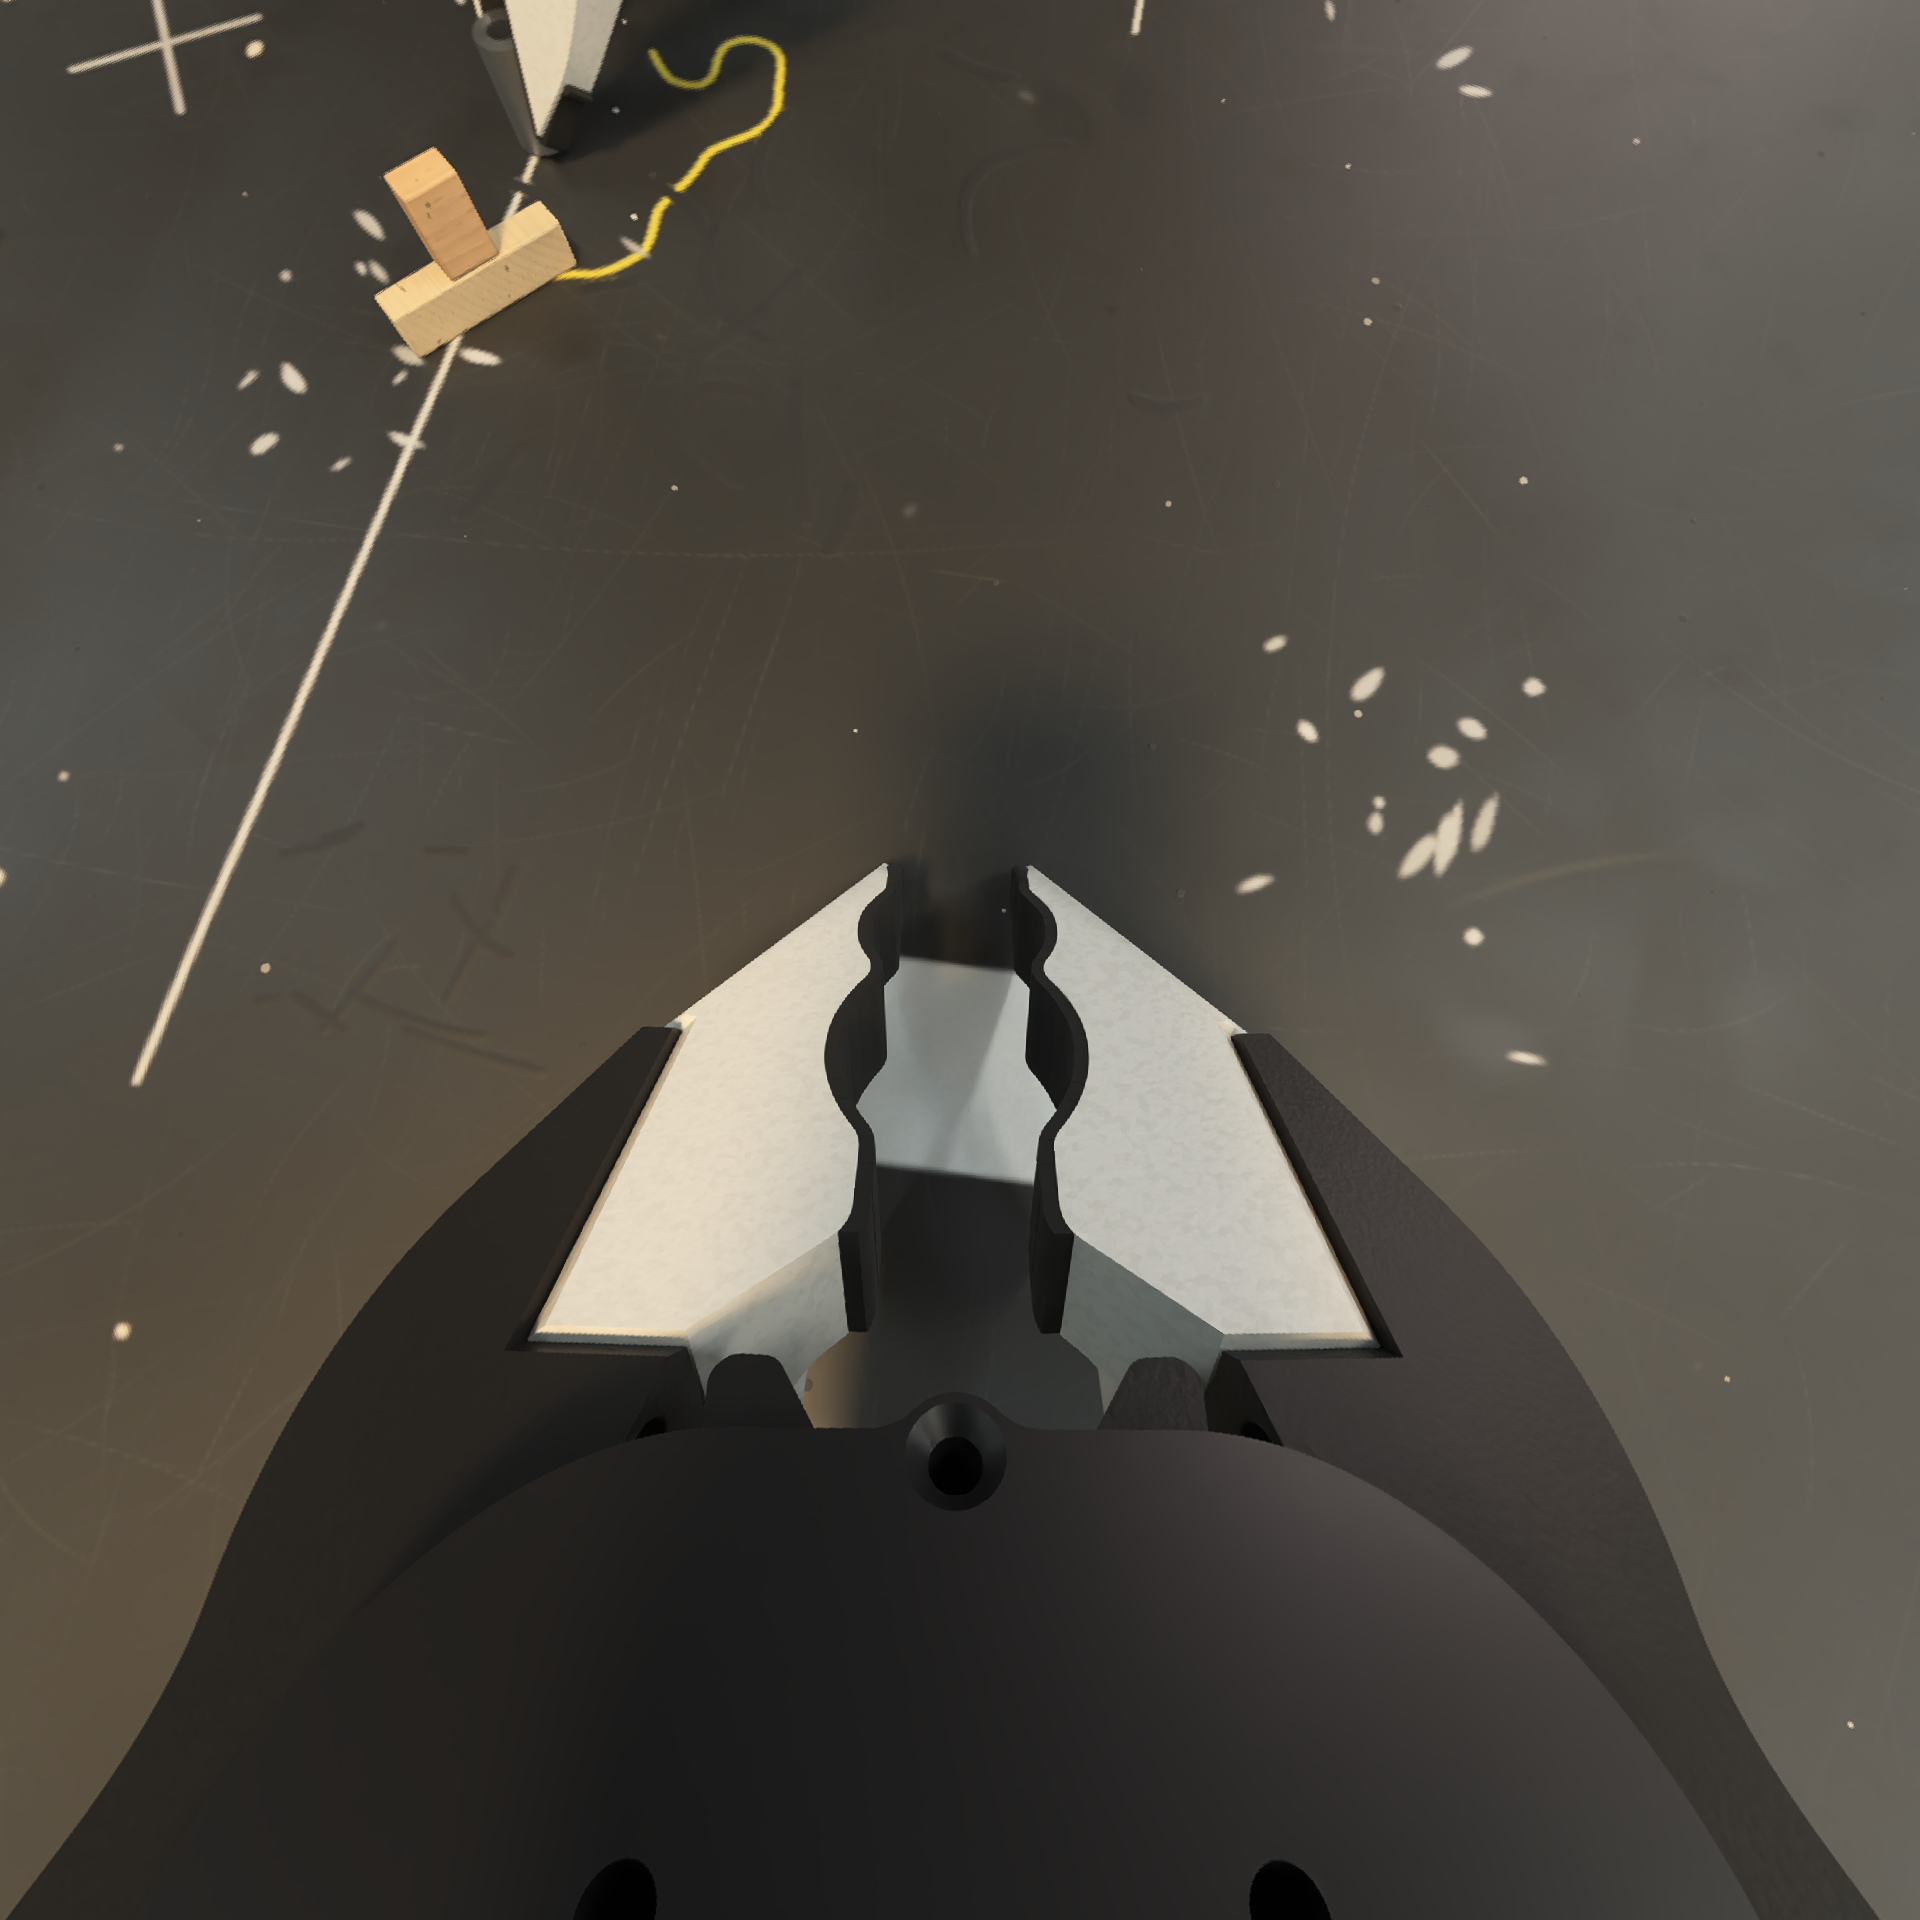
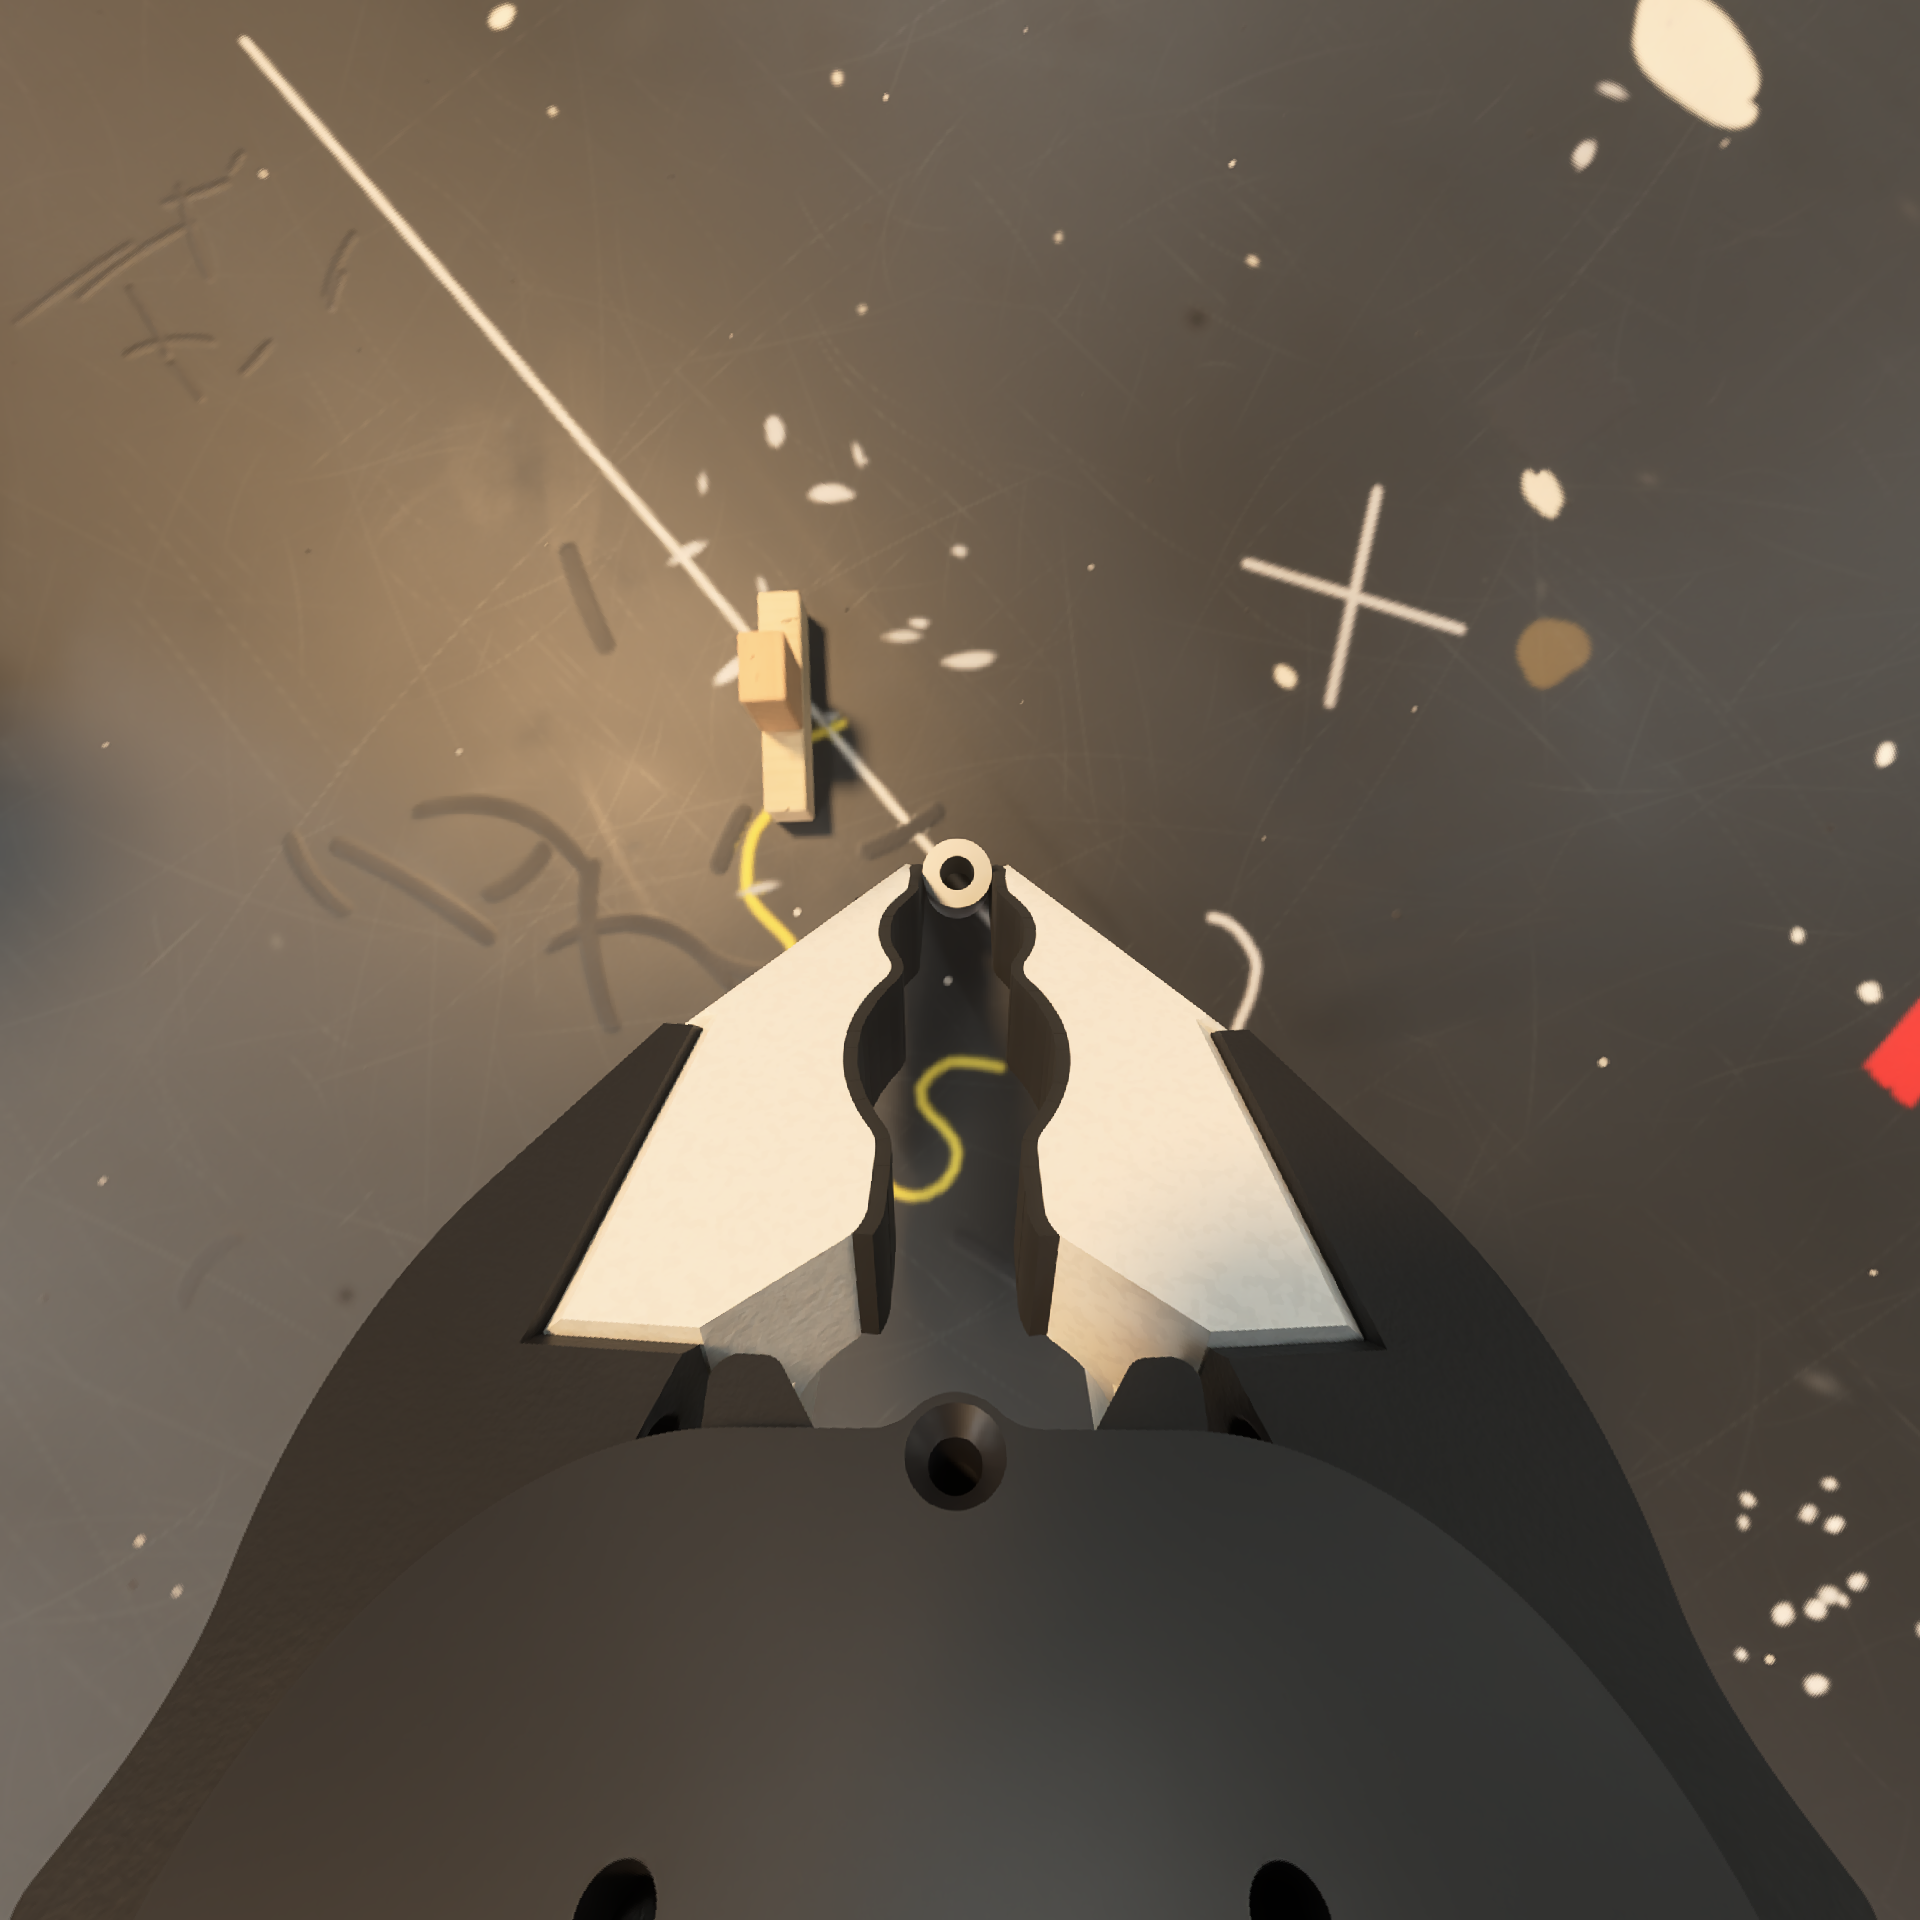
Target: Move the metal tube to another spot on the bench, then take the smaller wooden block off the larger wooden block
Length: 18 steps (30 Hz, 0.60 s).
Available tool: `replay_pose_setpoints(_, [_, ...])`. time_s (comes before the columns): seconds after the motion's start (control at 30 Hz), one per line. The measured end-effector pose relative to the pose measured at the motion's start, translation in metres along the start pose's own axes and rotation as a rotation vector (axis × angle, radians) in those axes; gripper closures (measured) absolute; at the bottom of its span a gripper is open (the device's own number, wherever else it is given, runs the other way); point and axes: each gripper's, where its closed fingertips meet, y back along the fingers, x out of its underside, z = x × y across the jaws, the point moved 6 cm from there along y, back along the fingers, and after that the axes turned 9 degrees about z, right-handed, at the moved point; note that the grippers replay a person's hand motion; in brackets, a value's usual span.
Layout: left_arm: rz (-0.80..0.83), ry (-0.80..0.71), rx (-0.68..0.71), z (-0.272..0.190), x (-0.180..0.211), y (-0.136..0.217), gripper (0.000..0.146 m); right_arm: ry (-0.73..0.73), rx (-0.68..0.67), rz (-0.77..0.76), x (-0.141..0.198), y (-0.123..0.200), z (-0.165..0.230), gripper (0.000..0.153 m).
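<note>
A small wooden block (image 1: pixel 442 213) stands upright on a larger flat wooden block (image 1: pixel 473 291) on the dark bench at the far left. Both also show in the right wrist view, the small block (image 2: pixel 769 675) on the large one (image 2: pixel 787 774). My right gripper (image 2: pixel 956 883) points down and is shut on the metal tube (image 2: pixel 933 873), seen end-on at its fingertips. In the left wrist view that gripper (image 1: pixel 556 114) holds the grey tube (image 1: pixel 504 83) upright just beyond the blocks. My left gripper (image 1: pixel 956 883) is open and empty, far from the blocks.
A yellow cord (image 1: pixel 727 135) curls from the larger block toward the tube; it also runs under my right gripper (image 2: pixel 935 1132). A white chalk line (image 1: pixel 312 665), chalk crosses (image 2: pixel 1351 603) and paint flecks mark the bench. A red patch (image 2: pixel 1896 1060) lies at the right edge.
</note>
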Motion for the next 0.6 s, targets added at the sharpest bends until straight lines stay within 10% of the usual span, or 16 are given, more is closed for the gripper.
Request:
replay_pose_setpoints(0.3, [0.002, -0.004, 0.0, 0.0, 0.0, 0.0, 0.126, -0.017, -0.026, 0.025, 0.048, 0.03, 0.016, 0.141])
replay_pose_setpoints(0.6, [0.009, -0.008, -0.011, 0.0, -0.001, 0.0, 0.126, -0.327, 0.19, 0.042, 0.163, 0.098, -0.029, 0.141])
